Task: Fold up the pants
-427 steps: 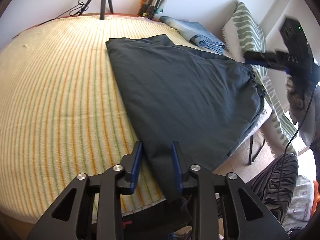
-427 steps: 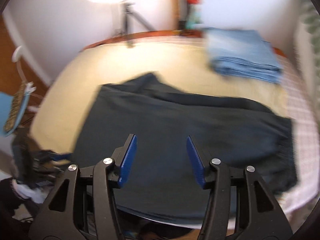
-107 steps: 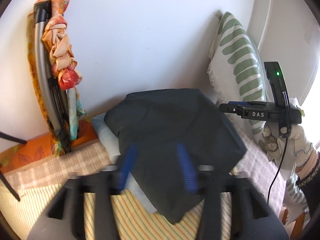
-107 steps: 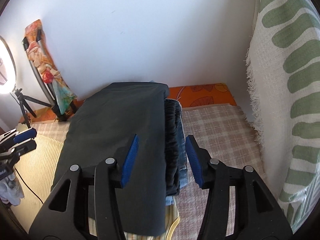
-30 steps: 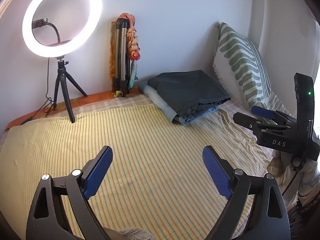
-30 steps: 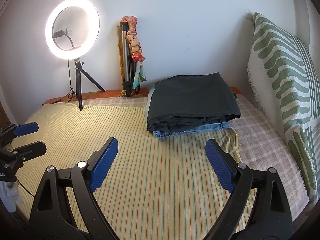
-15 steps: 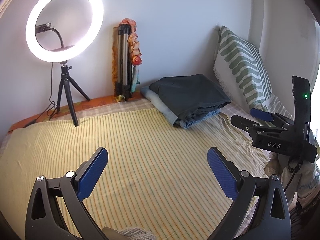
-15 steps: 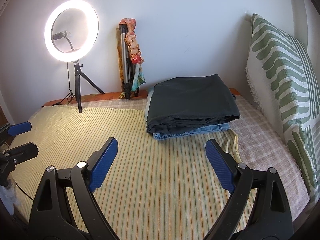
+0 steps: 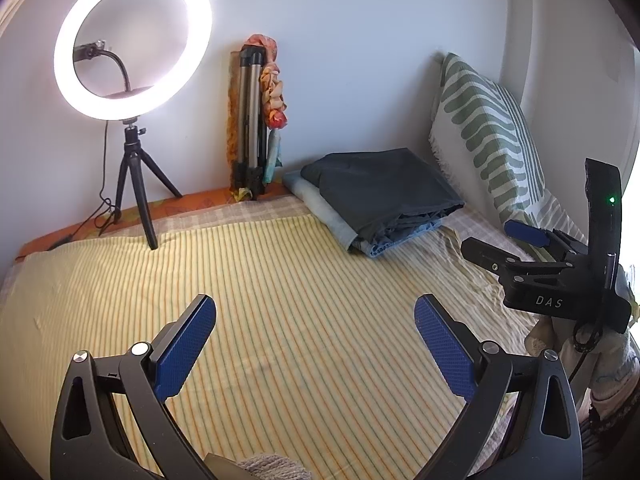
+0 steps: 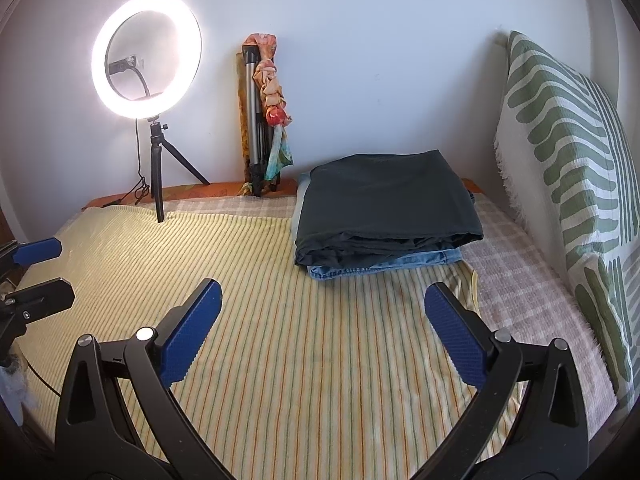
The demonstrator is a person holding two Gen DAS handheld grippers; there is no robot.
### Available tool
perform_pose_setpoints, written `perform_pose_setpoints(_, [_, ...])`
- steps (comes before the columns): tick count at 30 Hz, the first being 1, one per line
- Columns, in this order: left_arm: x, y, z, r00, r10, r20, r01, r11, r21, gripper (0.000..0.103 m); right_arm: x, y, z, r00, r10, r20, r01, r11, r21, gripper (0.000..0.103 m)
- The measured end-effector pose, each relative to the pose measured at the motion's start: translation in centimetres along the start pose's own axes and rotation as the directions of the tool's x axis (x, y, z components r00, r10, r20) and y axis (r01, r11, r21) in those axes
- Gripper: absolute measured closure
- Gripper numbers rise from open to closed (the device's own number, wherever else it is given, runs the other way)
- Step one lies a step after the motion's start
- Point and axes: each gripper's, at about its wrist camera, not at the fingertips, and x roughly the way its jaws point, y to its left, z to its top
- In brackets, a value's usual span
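Pants (image 10: pixel 384 204) folded on jeans (image 10: pixel 384 266) upper right of frame, left gripper (image 9: pixel 316 344) and right gripper (image 10: pixel 322 328) wide, empty; "DAS" on right one.

Both wrist cameras sit low over the bed (image 9: pixel 280 300), facing the wall; both see the folded pants (image 9: pixel 384 188) (image 10: pixel 384 200) at 1 o'clock, well apart.

white "DAS" lettering on black body of right gripper (image 9: pixel 520 246), seen from left wrist view
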Motion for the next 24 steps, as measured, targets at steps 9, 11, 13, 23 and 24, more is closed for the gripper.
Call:
perform_pose_setpoints(9, [-0.14, 0.00, 0.02, 1.000, -0.001, 0.001, 0.001, 1.000, 0.004, 0.003, -0.02, -0.22, -0.05, 1.000, -0.003, 0.003, 0.003, 1.000, 0.004, 0.000])
perform_pose_setpoints(11, [-0.17, -0.05, -0.01, 1.000, -0.001, 0.002, 0.001, 1.000, 0.001, 0.003, -0.02, -0.22, -0.03, 1.000, -0.003, 0.003, 0.003, 1.000, 0.003, 0.000])
perform_pose_setpoints(13, [-0.19, -0.10, 0.04, 1.000, -0.004, 0.001, 0.004, 1.000, 0.004, 0.003, -0.01, -0.20, -0.03, 1.000, -0.004, 0.002, 0.004, 1.000, 0.001, 0.000])
perform_pose_setpoints(23, [-0.10, -0.03, 0.12, 1.000, -0.007, 0.000, 0.007, 1.000, 0.010, 0.003, 0.18, -0.19, -0.16, 1.000, 0.003, -0.006, -0.003, 1.000, -0.002, 0.000])
perform_pose_setpoints(24, [-0.10, -0.05, 0.11, 1.000, -0.003, 0.001, 0.003, 1.000, 0.011, 0.003, 0.16, -0.25, -0.19, 1.000, 0.003, -0.006, -0.003, 1.000, -0.001, 0.000])
